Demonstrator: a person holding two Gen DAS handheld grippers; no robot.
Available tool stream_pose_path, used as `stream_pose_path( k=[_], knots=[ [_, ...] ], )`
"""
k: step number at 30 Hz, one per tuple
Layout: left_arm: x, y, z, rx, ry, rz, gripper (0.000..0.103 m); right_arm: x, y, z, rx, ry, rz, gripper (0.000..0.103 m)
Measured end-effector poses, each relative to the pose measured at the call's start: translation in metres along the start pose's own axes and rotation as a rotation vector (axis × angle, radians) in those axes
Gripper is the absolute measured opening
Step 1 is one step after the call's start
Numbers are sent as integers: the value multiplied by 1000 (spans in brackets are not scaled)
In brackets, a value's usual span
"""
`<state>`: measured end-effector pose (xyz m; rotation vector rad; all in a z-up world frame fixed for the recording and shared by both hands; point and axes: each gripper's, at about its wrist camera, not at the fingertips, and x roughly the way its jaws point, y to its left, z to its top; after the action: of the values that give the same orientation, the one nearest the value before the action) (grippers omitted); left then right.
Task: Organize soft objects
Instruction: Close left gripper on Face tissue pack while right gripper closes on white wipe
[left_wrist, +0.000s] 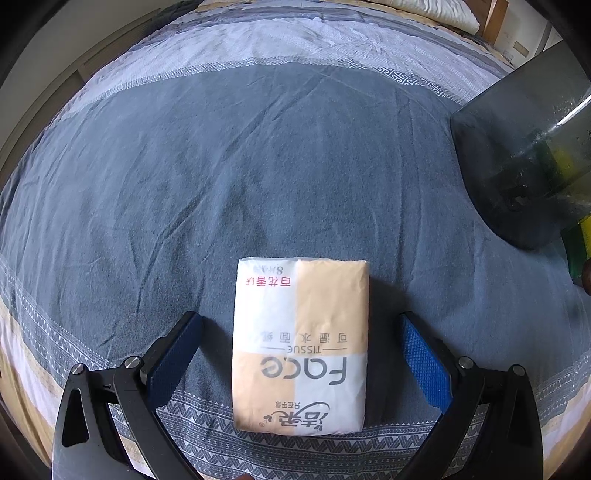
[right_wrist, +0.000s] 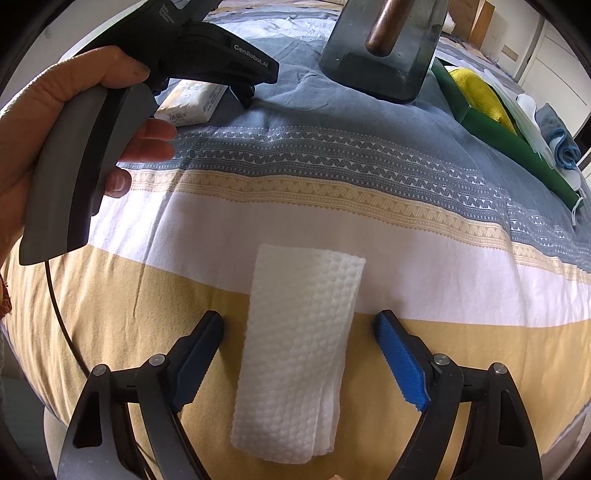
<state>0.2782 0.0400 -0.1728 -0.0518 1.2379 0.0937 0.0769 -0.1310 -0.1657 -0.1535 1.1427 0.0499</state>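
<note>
A folded white paper towel (right_wrist: 299, 354) lies low-centre between the right gripper (right_wrist: 299, 321)'s released fingers, untouched. The left gripper (left_wrist: 301, 325) straddles a tissue pack (left_wrist: 301, 343), released too.

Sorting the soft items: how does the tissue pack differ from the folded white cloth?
The tissue pack is plastic-wrapped and printed in peach and white; the folded white cloth is bare, embossed and plain. The pack lies on the bedspread's grey part, the cloth on its yellow and white bands. Both lie flat between open jaws, untouched.

Striped bedspread (right_wrist: 332, 221), grey/white/yellow bands, creased; pillow (left_wrist: 432, 11) at far end, w/ wooden headboard (left_wrist: 493, 18).
</note>
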Motion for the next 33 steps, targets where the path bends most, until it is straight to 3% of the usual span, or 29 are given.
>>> stream_pose_path(
  k=[14,20,22,27,32,33],
  knots=[
    [0,-1,0,-5,-5,-2,101,-3,3,-1,-32,-12,-19,69],
    [-2,0,-1,-8,-12,-5,99,-4,5,-2,-51,-23,-29,59],
    [-4,-1,-2,-3,-17,-5,97,-5,6,-2,-59,-27,-29,51],
    [-10,-8,-2,8,-23,-14,81,-7,7,-2,-68,-33,-23,38],
    [-21,-16,-2,18,-34,-27,46,-10,5,-2,-70,-40,-9,17],
    [-23,-17,-2,20,-36,-30,46,-11,4,-2,-71,-42,-6,14]
  ],
)
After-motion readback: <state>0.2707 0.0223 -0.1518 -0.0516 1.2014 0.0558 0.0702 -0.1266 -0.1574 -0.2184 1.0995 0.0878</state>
